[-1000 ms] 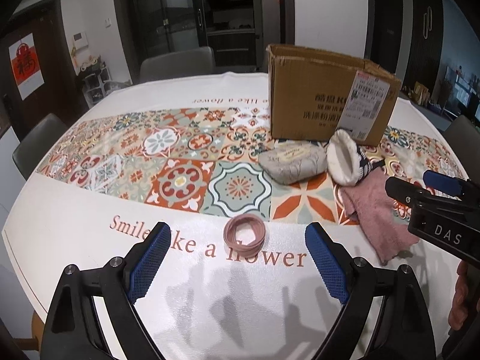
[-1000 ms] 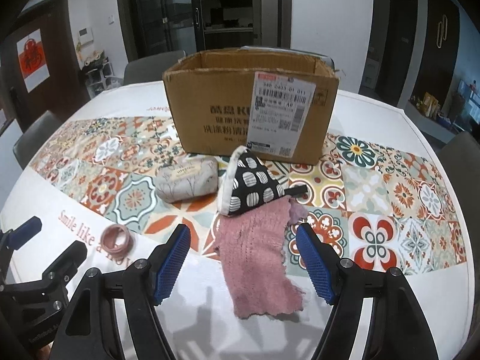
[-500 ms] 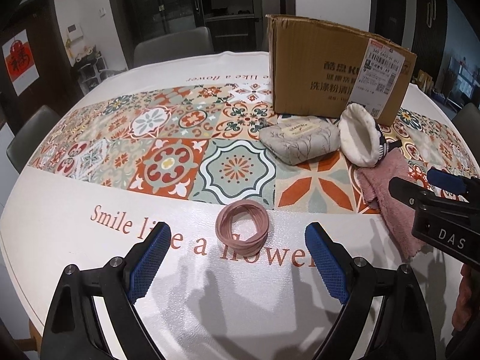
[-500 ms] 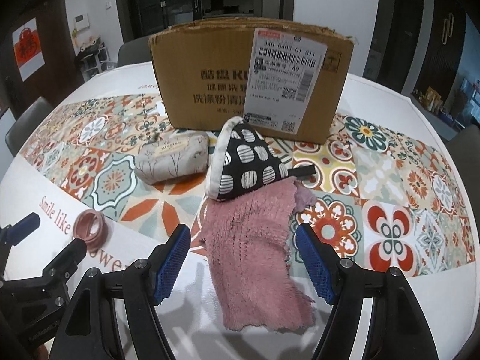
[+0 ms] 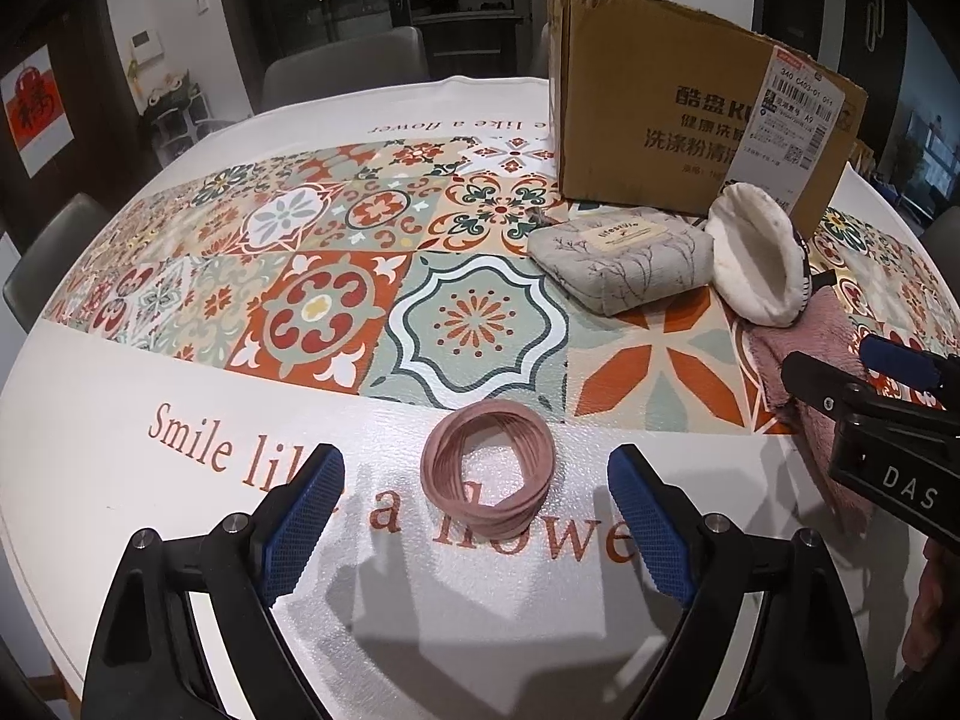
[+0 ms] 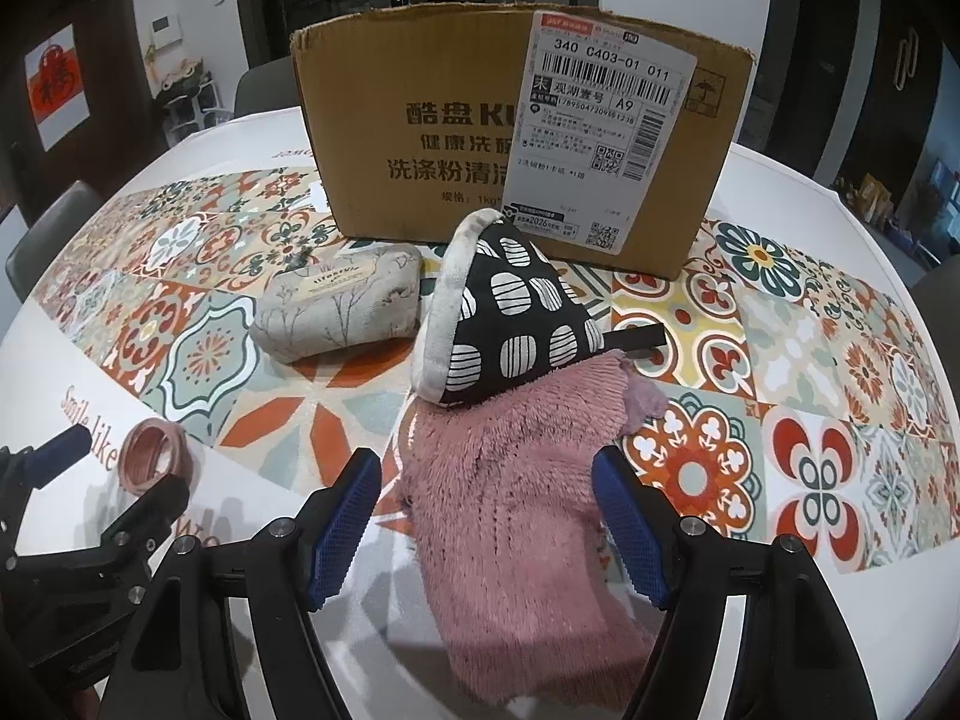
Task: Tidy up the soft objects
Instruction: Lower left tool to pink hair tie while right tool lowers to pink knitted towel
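Grippers lower; hair tie (image 5: 487, 461) between fingers (untouched).

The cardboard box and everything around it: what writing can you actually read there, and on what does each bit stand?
"340 C403-01 011" and "A9": shipping label on the cardboard box.
"酷盘 KU", cut off by the label: printed on the box.
"Smile like a flower", partly hidden: tablecloth.
"DAS": right gripper, seen from the left wrist.
Script on the grey pouch patch: too blurred.
Red sign on the door: unreadable.
Label's fine print: too small.

Home dining room: tableclothed table (image 5: 180, 420), chairs (image 5: 345, 69).
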`<move>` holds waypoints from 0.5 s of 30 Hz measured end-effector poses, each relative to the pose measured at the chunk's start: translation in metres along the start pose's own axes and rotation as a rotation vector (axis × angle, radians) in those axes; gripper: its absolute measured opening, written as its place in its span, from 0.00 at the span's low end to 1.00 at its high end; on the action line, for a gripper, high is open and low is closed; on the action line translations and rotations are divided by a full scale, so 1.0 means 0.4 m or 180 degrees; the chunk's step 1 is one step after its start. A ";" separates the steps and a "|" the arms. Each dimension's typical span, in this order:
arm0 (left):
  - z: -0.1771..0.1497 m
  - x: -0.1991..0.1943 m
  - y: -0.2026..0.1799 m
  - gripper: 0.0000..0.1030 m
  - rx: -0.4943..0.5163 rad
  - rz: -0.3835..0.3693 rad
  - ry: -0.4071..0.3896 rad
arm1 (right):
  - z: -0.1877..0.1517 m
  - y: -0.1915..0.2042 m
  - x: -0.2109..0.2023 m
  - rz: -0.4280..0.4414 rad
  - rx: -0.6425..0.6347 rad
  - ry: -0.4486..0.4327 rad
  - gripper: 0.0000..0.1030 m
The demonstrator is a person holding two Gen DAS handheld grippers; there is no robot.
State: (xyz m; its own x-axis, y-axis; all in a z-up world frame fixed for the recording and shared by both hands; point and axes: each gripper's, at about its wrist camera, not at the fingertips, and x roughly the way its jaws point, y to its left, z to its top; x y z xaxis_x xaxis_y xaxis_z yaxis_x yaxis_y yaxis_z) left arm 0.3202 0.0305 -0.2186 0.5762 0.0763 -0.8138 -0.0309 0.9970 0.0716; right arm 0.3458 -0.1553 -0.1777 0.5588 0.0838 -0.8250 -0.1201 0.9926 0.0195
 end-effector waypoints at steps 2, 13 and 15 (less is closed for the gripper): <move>0.000 0.003 0.000 0.85 0.0001 0.0007 0.0003 | 0.002 -0.001 0.008 -0.0009 -0.0005 0.0011 0.72; 0.002 0.020 -0.002 0.60 0.0011 -0.0063 0.0029 | 0.004 -0.004 0.050 -0.0026 0.0041 0.0102 0.70; 0.002 0.022 -0.004 0.54 0.0019 -0.0078 0.0038 | 0.003 -0.005 0.053 -0.0023 0.0053 0.0106 0.65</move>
State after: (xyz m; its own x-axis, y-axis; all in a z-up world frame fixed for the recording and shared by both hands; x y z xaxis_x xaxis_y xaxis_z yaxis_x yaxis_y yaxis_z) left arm 0.3260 0.0298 -0.2256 0.5668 0.0521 -0.8222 -0.0119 0.9984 0.0551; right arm 0.3586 -0.1554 -0.1945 0.5319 0.0738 -0.8436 -0.1023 0.9945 0.0225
